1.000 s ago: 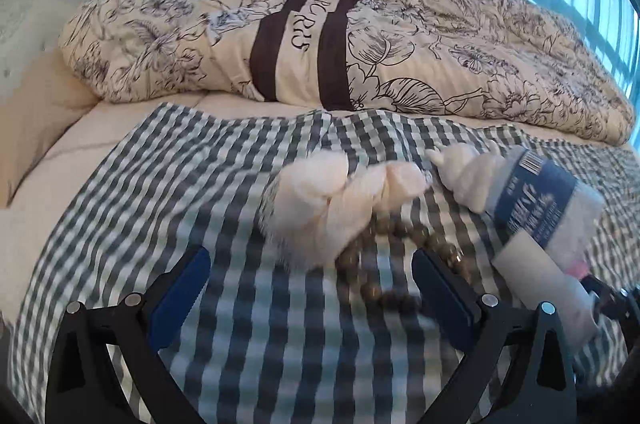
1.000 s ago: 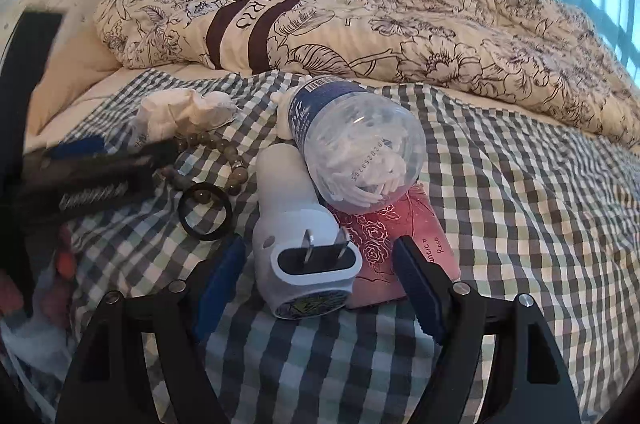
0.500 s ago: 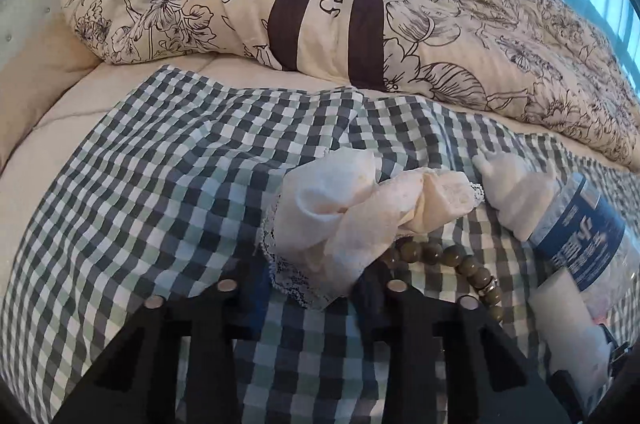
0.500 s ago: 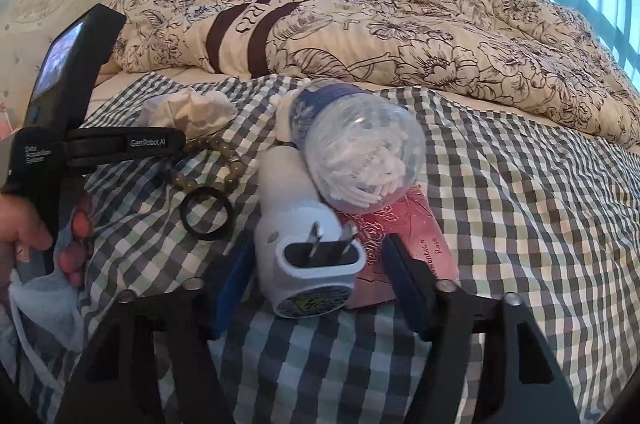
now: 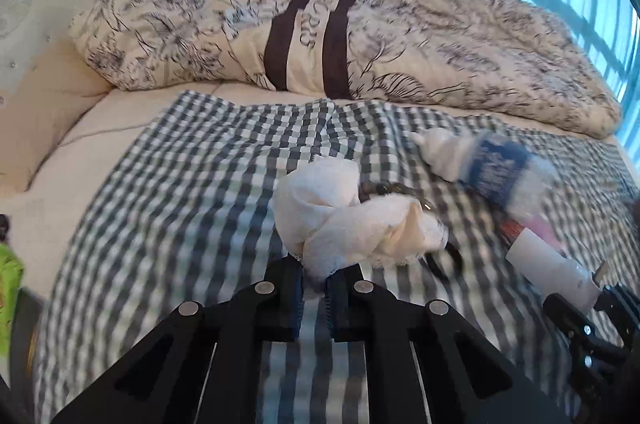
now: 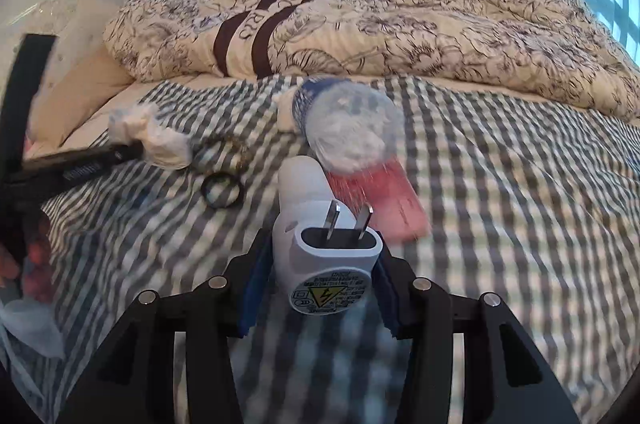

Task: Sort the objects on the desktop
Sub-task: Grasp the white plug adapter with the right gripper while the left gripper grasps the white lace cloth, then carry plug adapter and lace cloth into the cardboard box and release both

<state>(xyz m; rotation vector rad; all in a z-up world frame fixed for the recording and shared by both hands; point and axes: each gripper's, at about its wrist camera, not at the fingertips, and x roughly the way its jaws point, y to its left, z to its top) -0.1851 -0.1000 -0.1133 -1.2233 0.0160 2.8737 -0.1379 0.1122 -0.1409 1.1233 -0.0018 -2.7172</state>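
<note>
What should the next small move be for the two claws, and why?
Probably lift both clear of the checked cloth: the left claw is shut on the white lace scrunchie, and the right claw has closed onto the white plug-in device.

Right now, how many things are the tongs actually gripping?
2. The left tongs pinch the white lace cloth by its near end. The right tongs clamp the white plug adapter, prongs up. Nothing else looks held.

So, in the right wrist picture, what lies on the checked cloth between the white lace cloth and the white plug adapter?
A black ring lies there, and behind it a bead bracelet, blurred. The right wrist view shows both.
</note>
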